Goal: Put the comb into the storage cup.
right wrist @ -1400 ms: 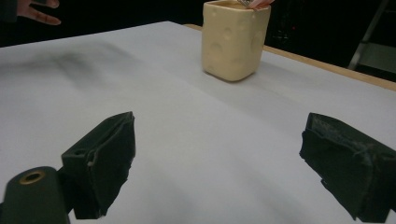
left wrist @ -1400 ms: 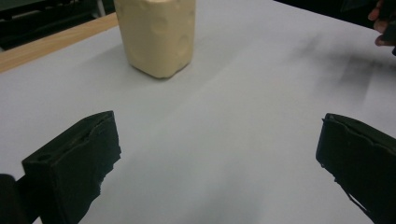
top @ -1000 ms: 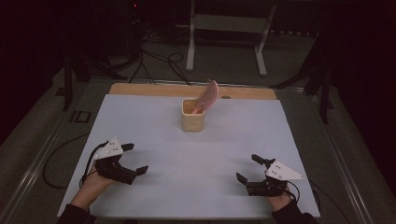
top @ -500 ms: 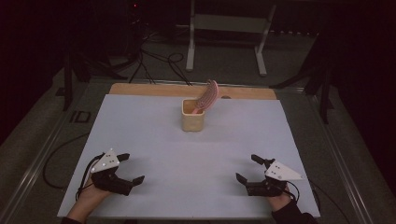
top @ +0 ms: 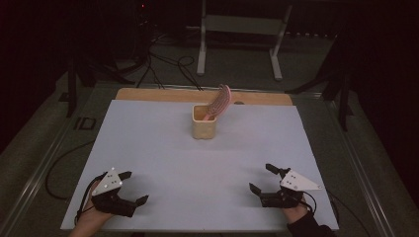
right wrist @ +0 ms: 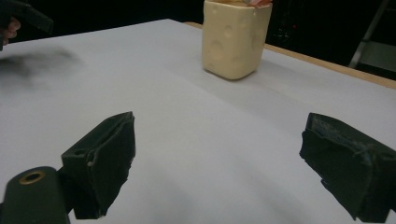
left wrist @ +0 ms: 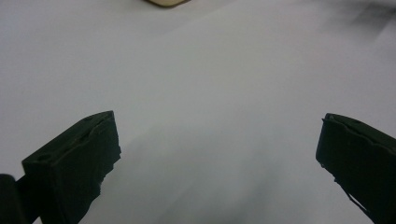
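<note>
A cream-coloured cup (top: 205,127) stands upright at the far middle of the white table sheet (top: 197,163), with a pink comb-like brush (top: 221,101) leaning out of it to the right. The same cup (right wrist: 235,38) shows ahead in the right gripper view. My left gripper (top: 134,187) rests at the near left corner, open, with only bare sheet between its jaws (left wrist: 215,154). At the near right my right gripper (top: 263,178) is open too, holding nothing, and points toward the cup (right wrist: 217,158).
A wooden strip (top: 163,94) runs along the table's far edge. Beyond it stand a metal frame (top: 239,29) and cables on a dark floor. The other hand's gripper (right wrist: 21,16) shows at the upper left of the right gripper view.
My left gripper has drawn back toward the near edge of the table and slightly left. The right gripper, cup and brush have stayed put.
</note>
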Available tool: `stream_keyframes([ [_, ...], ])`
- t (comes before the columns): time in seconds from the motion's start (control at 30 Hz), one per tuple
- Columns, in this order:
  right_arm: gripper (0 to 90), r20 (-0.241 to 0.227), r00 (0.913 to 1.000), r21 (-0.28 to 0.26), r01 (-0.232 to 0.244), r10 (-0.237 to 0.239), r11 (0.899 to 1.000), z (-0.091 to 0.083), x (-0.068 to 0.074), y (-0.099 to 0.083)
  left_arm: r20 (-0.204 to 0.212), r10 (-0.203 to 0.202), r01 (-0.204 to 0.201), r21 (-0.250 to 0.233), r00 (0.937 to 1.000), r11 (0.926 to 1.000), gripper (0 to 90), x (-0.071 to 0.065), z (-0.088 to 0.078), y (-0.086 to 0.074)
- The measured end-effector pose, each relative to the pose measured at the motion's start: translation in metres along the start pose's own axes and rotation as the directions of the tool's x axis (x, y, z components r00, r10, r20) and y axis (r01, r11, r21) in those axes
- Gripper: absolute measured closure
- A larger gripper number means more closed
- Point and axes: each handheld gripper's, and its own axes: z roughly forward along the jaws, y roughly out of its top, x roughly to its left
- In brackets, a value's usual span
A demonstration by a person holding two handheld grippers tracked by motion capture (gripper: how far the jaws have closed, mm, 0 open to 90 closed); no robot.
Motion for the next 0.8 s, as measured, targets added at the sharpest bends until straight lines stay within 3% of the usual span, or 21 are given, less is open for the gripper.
stream_keyframes([
  [0.37,10.2,-0.002,1.0000,0.001,-0.001,0.001,1.000,0.000,0.000,0.000,-0.049,-0.036,0.036,-0.007,0.9981,0.9993,0.0,-0.001,-0.012,-0.019],
  [0.6,10.2,-0.008,1.0000,-0.003,-0.002,0.002,1.000,0.000,0.000,0.000,-0.138,-0.074,0.073,-0.008,0.9877,0.9973,0.0,0.006,-0.015,-0.027],
  [0.7,10.2,-0.013,0.9999,-0.001,-0.001,0.001,1.000,0.001,0.000,0.000,-0.164,-0.085,0.086,-0.003,0.9827,0.9963,0.0,0.007,-0.012,-0.027],
  [0.8,10.2,-0.013,0.9999,0.000,0.000,0.000,1.000,0.001,0.000,-0.001,-0.171,-0.078,0.080,0.006,0.9822,0.9968,0.0,0.007,-0.009,-0.027],
])
